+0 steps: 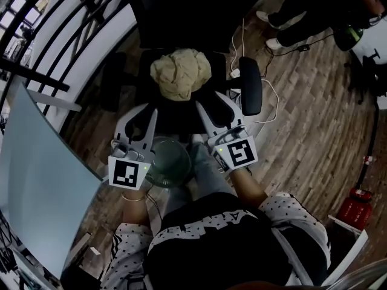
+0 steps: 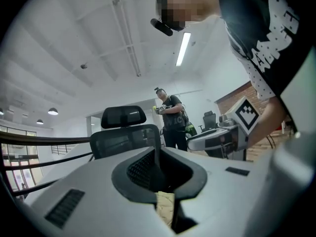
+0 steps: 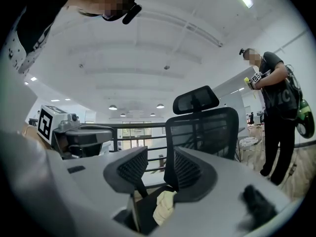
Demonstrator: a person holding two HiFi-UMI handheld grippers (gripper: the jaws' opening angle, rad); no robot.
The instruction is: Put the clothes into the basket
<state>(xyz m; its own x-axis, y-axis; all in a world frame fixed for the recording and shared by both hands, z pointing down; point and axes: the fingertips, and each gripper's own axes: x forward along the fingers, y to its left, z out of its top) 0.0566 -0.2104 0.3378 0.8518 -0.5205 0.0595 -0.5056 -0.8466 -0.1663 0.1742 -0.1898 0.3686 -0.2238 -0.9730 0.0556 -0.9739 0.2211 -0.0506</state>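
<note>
A crumpled beige garment (image 1: 180,72) lies on the seat of a black office chair (image 1: 250,84), just beyond both grippers. My left gripper (image 1: 147,110) points at the chair from the near left. In the left gripper view its pads (image 2: 148,169) meet, shut on nothing; the garment (image 2: 165,204) shows beyond them. My right gripper (image 1: 213,104) points at the seat from the near right. Its jaws (image 3: 158,167) stand apart with nothing between them, and the garment (image 3: 164,206) lies low ahead. A round greenish translucent container (image 1: 166,162) sits between the person's legs, under the grippers.
A pale table panel (image 1: 42,180) fills the left. Behind it runs a black railing (image 1: 60,29). White cables (image 1: 272,95) trail over the wooden floor right of the chair. Another person (image 3: 276,102) stands beyond the chair, and a red object (image 1: 354,207) sits at the right.
</note>
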